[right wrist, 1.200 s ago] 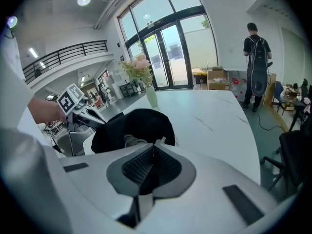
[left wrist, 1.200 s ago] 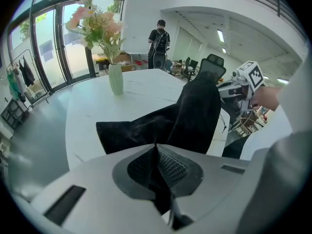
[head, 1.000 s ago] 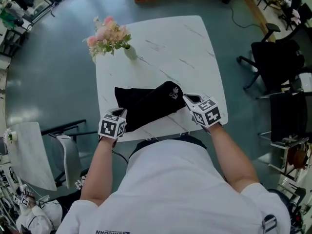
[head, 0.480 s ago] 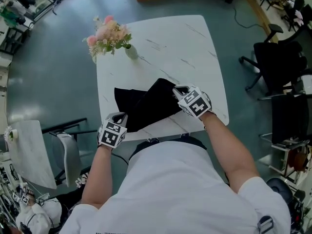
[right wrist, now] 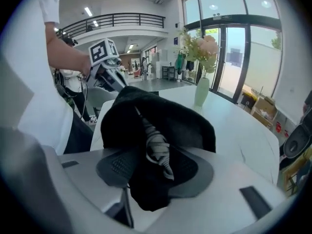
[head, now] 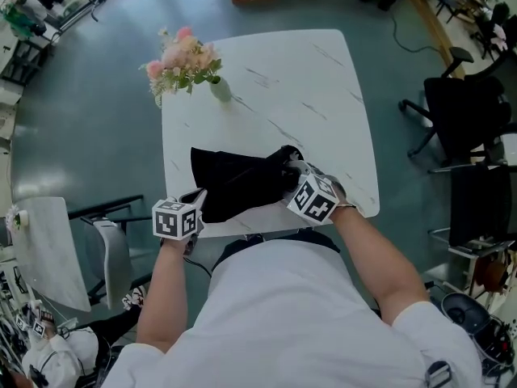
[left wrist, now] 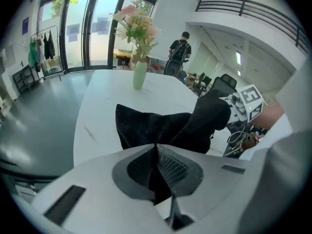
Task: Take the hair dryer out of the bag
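Within left hand-held gripper (left wrist: pixel 157 152), black bag (left wrist: pixel 146 126)

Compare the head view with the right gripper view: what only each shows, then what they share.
Head view only: the marker cube on the right tool, and the person's right forearm. Right gripper view only: the balcony railing, and a grey striped strip with black bag cloth between that tool's jaws, which have just been opening. Both: black bag, flower vase, white table, left tool.
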Demonstrator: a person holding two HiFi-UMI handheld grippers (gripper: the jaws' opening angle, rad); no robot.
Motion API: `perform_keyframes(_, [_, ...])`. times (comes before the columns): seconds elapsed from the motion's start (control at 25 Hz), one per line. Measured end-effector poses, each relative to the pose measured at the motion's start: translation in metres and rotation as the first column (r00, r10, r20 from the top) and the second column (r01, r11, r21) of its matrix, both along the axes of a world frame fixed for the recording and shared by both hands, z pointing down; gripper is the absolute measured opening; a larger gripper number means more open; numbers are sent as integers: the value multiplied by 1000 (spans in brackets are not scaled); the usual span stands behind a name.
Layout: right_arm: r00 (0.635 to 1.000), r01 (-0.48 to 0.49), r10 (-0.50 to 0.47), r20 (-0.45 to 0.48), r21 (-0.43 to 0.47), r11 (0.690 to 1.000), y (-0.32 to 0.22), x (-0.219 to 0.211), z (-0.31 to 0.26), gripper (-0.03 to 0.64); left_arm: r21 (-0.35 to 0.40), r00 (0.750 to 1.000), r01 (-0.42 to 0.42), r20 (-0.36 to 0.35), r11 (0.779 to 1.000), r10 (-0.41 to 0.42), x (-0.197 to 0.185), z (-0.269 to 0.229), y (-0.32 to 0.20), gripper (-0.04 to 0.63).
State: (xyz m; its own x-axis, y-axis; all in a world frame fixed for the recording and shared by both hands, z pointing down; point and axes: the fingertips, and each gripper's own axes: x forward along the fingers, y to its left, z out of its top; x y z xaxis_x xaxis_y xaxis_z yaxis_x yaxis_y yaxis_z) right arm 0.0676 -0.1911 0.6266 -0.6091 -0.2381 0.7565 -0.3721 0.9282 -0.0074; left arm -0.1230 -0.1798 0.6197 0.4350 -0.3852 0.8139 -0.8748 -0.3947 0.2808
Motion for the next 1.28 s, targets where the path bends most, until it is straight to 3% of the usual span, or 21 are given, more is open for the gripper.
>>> perform_keyframes(0.24, [993,69,-62,-102,72,995,-12,-6,12,225,-3,1000,26,-13,1000,-26,1,-2,-4,26])
perform_keyframes(0.52, [963,186,-171,-206,57,981,-14,-9,28,261,-27,976,144,-163,989,-146,1,-13,-14,26])
perform_keyframes(0.68, [936,261,-253,-246,0,965,-5,-4,37,290,-47,971,141,-188,989,-148,3,-14,-12,26])
perform_keyframes(0.84, [916,264,-245,-317,17,964,-9,-5,56,291,-50,969,100,-224,994,-109,11,-17,-11,27])
perform_keyframes(0.96, [928,233,-213,-305,32,972,-11,-5,62,301,-13,965,96,-244,995,-97,9,-26,-17,28])
perform_keyframes(1.12, [938,212,-195,-285,30,977,-12,-5,61,299,37,943,219,-266,975,-202,-24,-37,-39,28])
perform_keyframes(1.2, [937,211,-197,-288,18,977,-12,-5,62,298,31,927,294,-254,955,-277,-43,-31,-52,32])
perform_keyframes(1.28, [935,207,-195,-296,10,978,-11,-4,61,298,-2,917,328,-242,945,-319,-52,-17,-65,77])
